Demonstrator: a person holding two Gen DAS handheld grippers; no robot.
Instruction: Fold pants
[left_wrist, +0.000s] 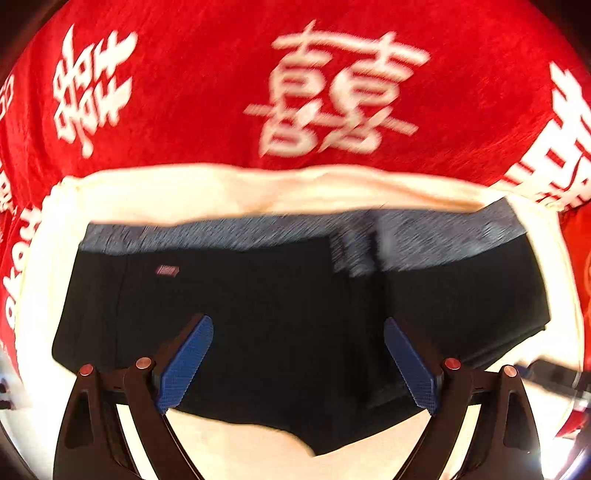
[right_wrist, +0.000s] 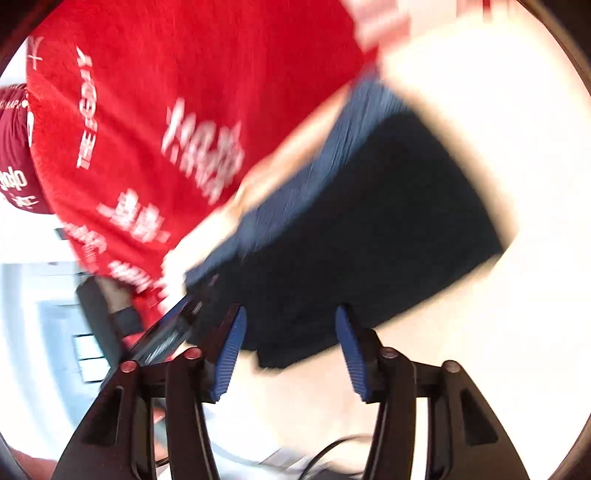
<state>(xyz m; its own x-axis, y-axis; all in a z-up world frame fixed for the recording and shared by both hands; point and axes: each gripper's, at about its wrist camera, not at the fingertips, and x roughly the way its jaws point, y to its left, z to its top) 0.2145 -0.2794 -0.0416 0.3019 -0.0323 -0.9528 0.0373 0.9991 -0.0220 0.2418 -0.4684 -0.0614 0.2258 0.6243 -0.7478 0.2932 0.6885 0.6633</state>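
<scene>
Left wrist view: shorts (left_wrist: 280, 295) lie flat for folding; left gripper (left_wrist: 298, 363) and right gripper (right_wrist: 291, 354) hover released.

pants (left_wrist: 280, 314): you have plain black cloth here, with a small reddish tag near the top left
waistband (left_wrist: 236, 230): you see grey-blue, finely flecked; bluer in your right wrist view
white cloth (left_wrist: 229, 192): cream-white under the pants, plain
red blanket (left_wrist: 207, 85): your backdrop is bright red with large white Chinese characters and white lettering
left gripper (left_wrist: 298, 363): black arms, your pads are blue and ribbed, copper-red rivets
right gripper (right_wrist: 291, 350): black, same blue ribbed pads
</scene>
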